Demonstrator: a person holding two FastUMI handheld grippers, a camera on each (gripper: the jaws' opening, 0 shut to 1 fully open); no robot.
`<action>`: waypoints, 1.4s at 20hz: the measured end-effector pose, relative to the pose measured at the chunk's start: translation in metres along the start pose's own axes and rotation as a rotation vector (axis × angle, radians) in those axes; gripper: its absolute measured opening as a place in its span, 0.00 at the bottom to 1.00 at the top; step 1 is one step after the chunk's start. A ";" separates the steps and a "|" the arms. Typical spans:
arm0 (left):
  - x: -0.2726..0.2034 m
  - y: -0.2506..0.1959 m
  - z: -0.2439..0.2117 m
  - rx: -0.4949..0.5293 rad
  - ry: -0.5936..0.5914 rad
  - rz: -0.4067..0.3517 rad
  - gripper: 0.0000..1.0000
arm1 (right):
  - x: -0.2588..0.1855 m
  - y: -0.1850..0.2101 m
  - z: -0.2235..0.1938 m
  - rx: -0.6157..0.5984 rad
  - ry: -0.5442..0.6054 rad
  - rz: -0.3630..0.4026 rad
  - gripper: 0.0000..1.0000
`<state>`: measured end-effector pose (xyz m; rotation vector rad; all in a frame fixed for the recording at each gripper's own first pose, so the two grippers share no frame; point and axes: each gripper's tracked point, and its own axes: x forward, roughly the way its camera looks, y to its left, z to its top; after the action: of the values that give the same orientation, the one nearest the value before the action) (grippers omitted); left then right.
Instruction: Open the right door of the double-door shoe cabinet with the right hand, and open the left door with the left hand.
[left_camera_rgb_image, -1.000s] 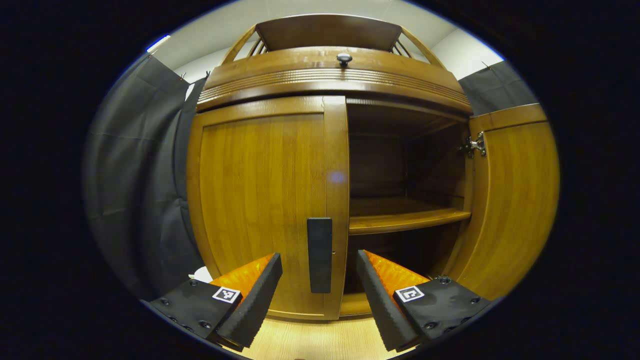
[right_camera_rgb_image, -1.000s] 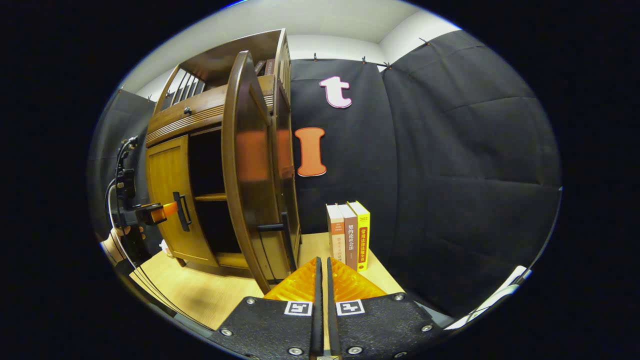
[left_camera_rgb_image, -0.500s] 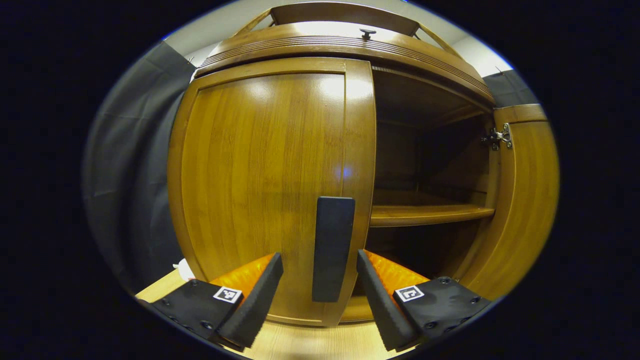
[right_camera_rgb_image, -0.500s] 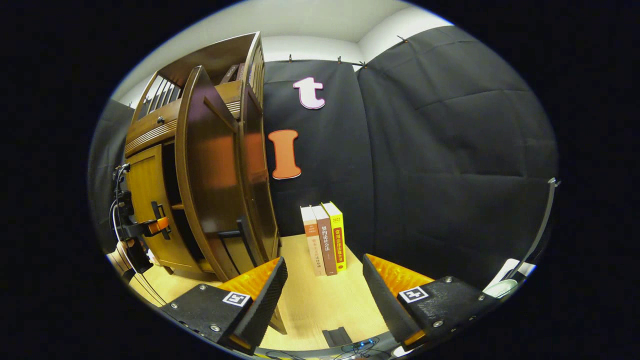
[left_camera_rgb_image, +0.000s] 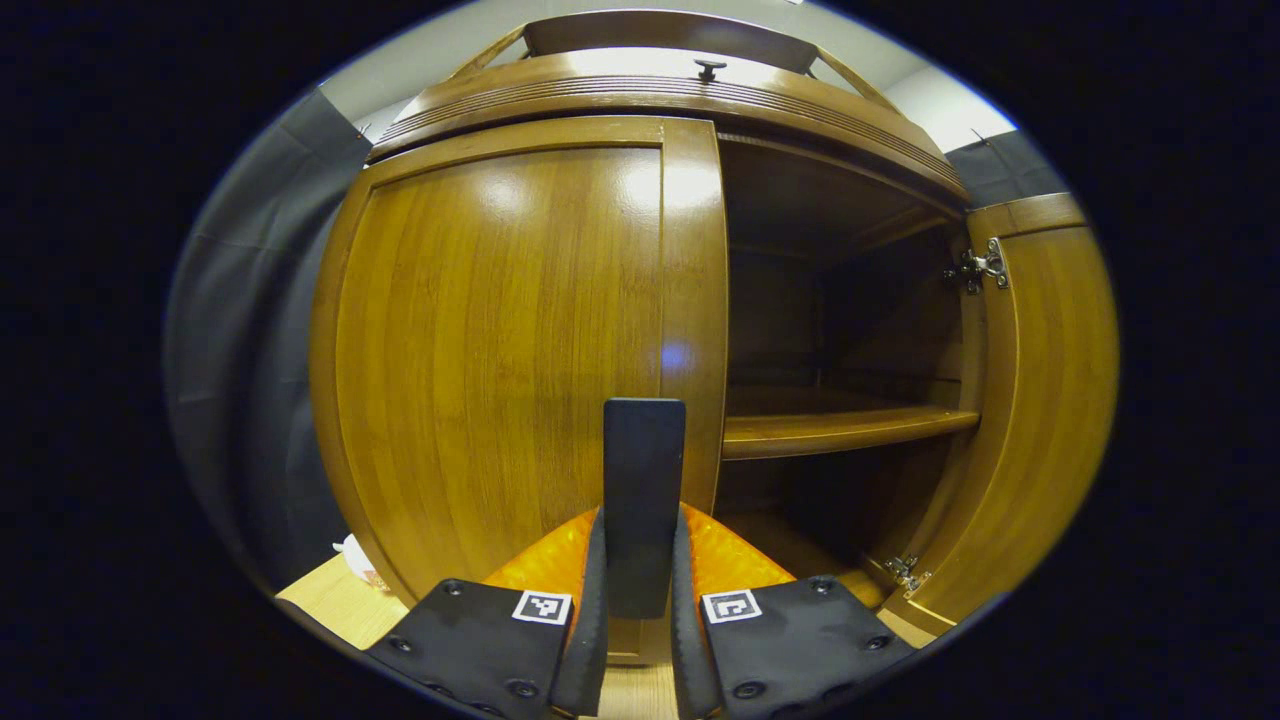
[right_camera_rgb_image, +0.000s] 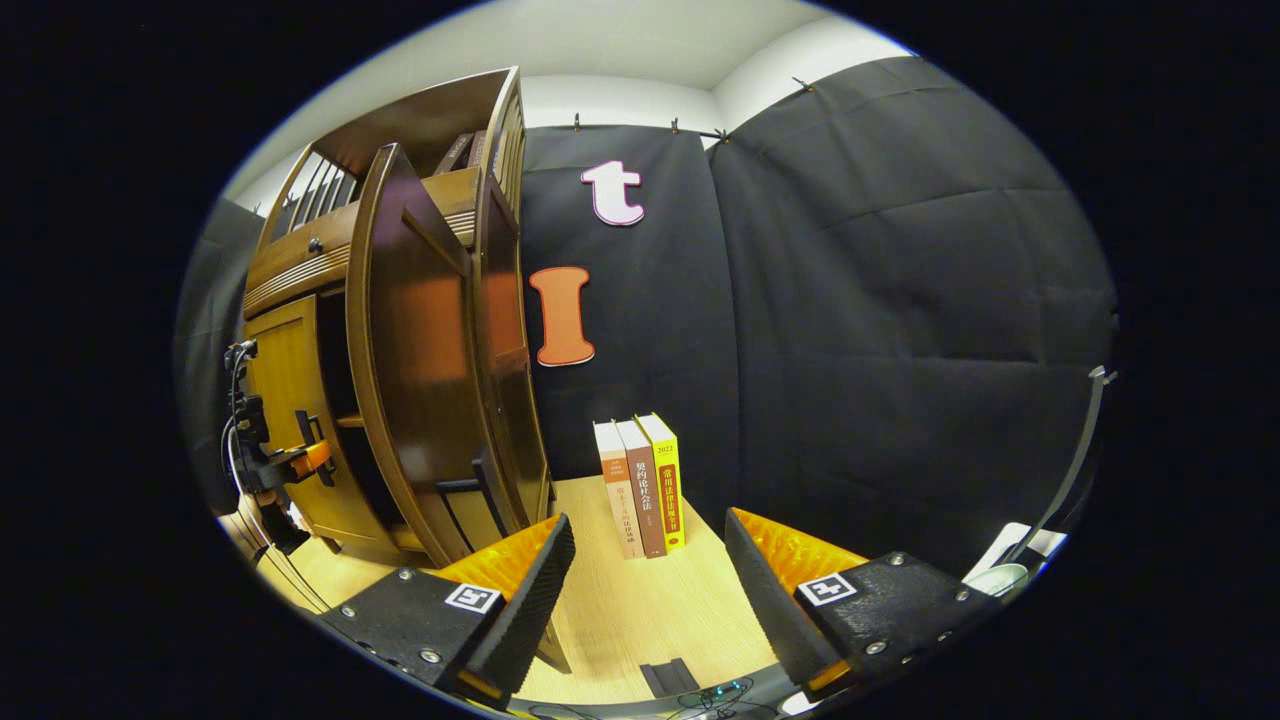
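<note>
The left gripper (left_camera_rgb_image: 637, 610) has its fingers clamped on the dark handle (left_camera_rgb_image: 643, 490) of the shoe cabinet's left door (left_camera_rgb_image: 500, 340), presumably to pull that closed door open. The right door (left_camera_rgb_image: 1030, 400), beside the shelf (left_camera_rgb_image: 840, 430), already stands swung wide, so the right gripper (right_camera_rgb_image: 650, 590) hangs free with fingers apart, near three books (right_camera_rgb_image: 640, 485). The handle's lower end is hidden between the fingers; the cabinet interior is too dark to read.

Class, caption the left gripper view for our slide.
Left gripper shut on the closed left door's handle; right door open.
</note>
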<state>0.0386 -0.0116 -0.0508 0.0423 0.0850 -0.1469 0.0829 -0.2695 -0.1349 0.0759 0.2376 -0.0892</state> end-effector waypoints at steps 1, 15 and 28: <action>-0.001 0.000 0.001 0.000 -0.002 0.006 0.28 | 0.000 0.001 0.001 -0.005 -0.003 -0.001 0.93; -0.046 0.000 -0.003 0.005 0.024 -0.127 0.21 | -0.039 0.048 0.029 -0.062 -0.065 0.015 0.93; -0.080 0.019 -0.004 0.003 0.031 -0.136 0.21 | -0.047 0.125 0.059 -0.047 -0.115 0.048 0.93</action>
<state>-0.0382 0.0187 -0.0472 0.0418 0.1184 -0.2822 0.0633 -0.1464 -0.0589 0.0300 0.1228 -0.0402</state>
